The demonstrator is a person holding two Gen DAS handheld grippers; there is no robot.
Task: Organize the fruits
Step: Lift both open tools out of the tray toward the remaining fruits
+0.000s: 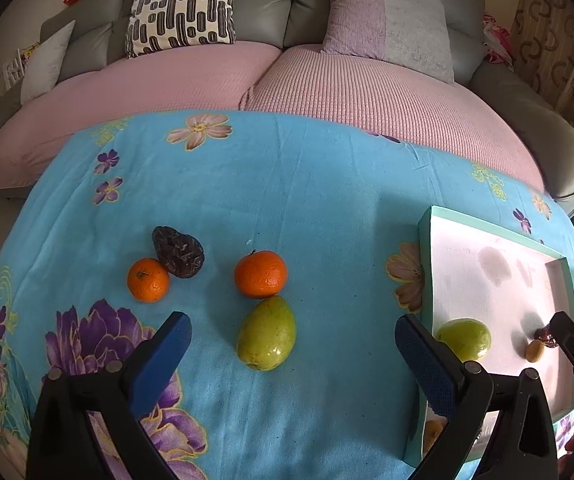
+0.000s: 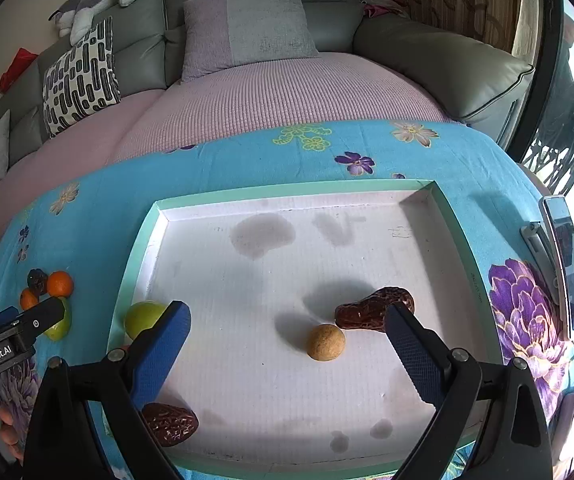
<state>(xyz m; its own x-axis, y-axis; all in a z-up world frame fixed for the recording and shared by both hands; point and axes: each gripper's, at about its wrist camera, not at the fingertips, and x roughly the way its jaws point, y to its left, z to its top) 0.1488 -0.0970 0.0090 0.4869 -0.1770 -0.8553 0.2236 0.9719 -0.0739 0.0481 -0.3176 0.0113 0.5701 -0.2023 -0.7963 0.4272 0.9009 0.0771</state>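
Observation:
In the left wrist view my left gripper (image 1: pixel 293 336) is open and empty, its blue pads either side of a green mango (image 1: pixel 266 334) on the blue cloth. An orange (image 1: pixel 260 274), a smaller orange (image 1: pixel 148 280) and a dark dried fruit (image 1: pixel 178 257) lie beyond it. The green-rimmed white tray (image 1: pixel 427 240) is at right with a green fruit (image 1: pixel 465 338). In the right wrist view my right gripper (image 2: pixel 287 332) is open and empty above the tray (image 2: pixel 295 192), which holds a small tan round fruit (image 2: pixel 326 342), two dark red dates (image 2: pixel 371 312) (image 2: pixel 171 424) and the green fruit (image 2: pixel 143 318).
The table is covered by a blue flowered cloth (image 1: pixel 287 184). A sofa with pink covers and cushions (image 1: pixel 367 92) runs along the far side. A phone on a stand (image 2: pixel 563 248) sits at the table's right edge.

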